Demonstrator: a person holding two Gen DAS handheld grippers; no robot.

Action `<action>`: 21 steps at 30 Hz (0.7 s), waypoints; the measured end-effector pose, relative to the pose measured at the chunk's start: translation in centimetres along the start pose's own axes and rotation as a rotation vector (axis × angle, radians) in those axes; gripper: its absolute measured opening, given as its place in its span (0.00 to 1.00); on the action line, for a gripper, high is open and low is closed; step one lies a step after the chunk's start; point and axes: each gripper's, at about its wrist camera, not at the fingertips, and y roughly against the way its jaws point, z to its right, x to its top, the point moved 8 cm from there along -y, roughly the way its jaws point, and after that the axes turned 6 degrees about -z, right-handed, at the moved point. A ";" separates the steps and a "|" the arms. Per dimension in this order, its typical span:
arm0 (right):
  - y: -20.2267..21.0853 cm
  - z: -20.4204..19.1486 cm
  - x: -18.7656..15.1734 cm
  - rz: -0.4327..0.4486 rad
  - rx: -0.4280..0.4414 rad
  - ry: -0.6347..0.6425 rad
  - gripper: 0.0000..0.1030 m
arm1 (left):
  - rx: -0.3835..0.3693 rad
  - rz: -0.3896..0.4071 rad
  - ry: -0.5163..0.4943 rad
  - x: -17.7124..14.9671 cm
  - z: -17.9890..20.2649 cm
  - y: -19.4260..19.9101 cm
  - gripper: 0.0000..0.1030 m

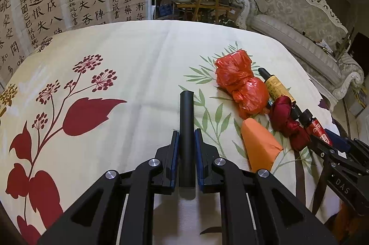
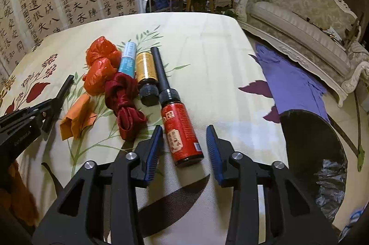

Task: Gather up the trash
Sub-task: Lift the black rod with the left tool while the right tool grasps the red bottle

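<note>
While the left hand-held gripper (image 1: 186,141) clamps a black tube (image 1: 186,120), the red bottle (image 2: 182,134) lies between the right hand-held gripper's (image 2: 184,141) parted jaws

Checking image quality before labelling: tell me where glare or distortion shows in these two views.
Left wrist view: fisheye bends the floral tablecloth edge; crumpled orange plastic bag glints. Right wrist view: bright glare patch on cloth beside the red-labelled bottle; corners dark.

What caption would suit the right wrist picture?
Right gripper open around a red bottle lying on the floral tablecloth, bin alongside.
</note>
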 end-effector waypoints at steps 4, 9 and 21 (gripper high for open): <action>-0.1 -0.2 0.4 0.011 -0.012 0.014 0.36 | 0.007 -0.001 -0.002 0.0 -0.1 0.0 0.14; -0.4 -0.4 0.4 0.005 0.001 0.024 0.22 | 0.012 0.001 0.004 -0.1 -0.2 0.1 0.14; 1.0 0.4 -1.0 0.025 0.019 -0.002 0.22 | 0.032 0.012 0.007 -0.9 -0.1 1.0 0.14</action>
